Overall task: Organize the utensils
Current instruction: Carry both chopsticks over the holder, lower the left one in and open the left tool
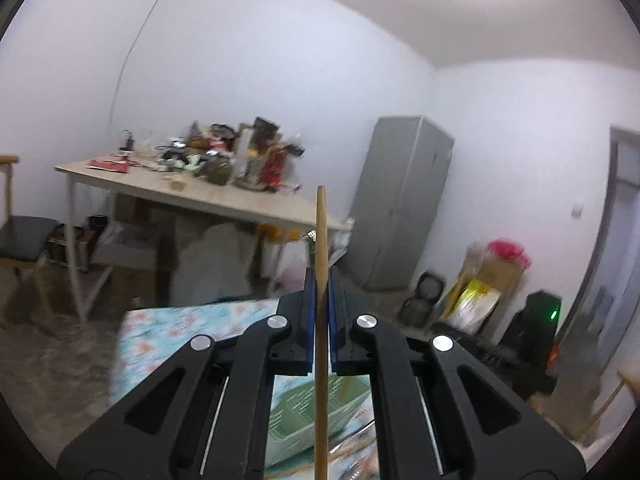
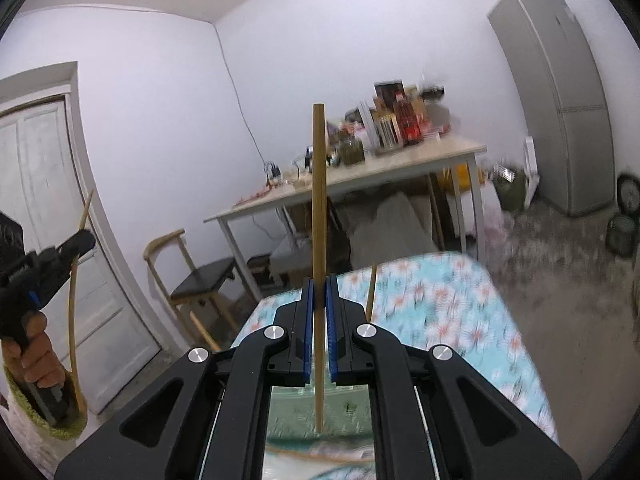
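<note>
Left wrist view: the left hand-held gripper (image 1: 320, 312) pinches a chopstick (image 1: 321, 240) mid-shaft; the right hand-held gripper (image 2: 319, 312) pinches another chopstick (image 2: 319, 200). Both seem light, stiff, slippery.

Basket (image 1: 316, 412) on floral-covered table (image 2: 448, 300) (below both chopsticks); cluttered desk (image 2: 400, 168) behind.

This is a room in a home — plain white walls, a rough grey floor (image 1: 60, 360) and a white door (image 2: 52, 216). A grey fridge (image 1: 400, 200) stands in the corner. A bench (image 1: 192, 192) is piled with jars, bottles and boxes, with a wooden chair (image 2: 200, 276) beside it — and a flowery cloth (image 2: 440, 300) covers a nearer bench.
</note>
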Motion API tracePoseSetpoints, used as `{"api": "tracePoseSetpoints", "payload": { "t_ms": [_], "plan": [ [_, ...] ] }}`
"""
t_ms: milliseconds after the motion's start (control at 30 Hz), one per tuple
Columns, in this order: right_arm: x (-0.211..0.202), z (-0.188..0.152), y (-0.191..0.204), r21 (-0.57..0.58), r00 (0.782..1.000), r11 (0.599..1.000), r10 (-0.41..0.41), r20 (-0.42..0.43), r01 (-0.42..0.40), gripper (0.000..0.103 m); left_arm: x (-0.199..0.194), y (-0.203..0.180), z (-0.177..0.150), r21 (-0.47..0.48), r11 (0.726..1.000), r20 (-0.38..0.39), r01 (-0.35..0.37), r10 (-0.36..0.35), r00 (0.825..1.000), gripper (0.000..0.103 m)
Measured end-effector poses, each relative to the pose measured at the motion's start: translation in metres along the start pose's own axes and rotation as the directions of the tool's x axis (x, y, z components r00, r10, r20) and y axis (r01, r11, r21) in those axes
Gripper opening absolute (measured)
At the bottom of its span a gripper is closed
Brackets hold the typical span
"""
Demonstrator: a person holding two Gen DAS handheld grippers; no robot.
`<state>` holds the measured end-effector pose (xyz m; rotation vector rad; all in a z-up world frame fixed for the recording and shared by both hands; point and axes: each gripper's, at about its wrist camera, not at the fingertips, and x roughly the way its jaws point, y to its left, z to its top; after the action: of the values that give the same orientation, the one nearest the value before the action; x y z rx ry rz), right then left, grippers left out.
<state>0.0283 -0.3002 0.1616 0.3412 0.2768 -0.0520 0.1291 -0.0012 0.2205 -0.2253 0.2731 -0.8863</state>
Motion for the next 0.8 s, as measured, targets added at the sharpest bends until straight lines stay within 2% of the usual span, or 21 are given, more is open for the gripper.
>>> {"api": "tracePoseSetpoints", "payload": {
  "t_ms": [200,467,800],
  "plan": [
    [0.014,0.019,-0.003,-0.052,0.998,0.998,-0.038,0.053,0.041,0.006,0.063,-0.017,-0.013,-0.05,0.997,0.075,0.052,-0.048,0.996,0.005],
    [0.044,0.022,-0.017,-0.077,0.997,0.995,-0.061,0.047,0.065,0.006,0.141,-0.02,-0.028,-0.15,0.985,0.074,0.087,-0.076,0.994,0.005],
    [0.054,0.017,-0.031,-0.067,0.998,0.997,-0.033,0.055,0.037,0.006,0.194,-0.012,-0.047,-0.228,0.973,0.109,0.032,-0.007,0.994,0.005]
  ]
}}
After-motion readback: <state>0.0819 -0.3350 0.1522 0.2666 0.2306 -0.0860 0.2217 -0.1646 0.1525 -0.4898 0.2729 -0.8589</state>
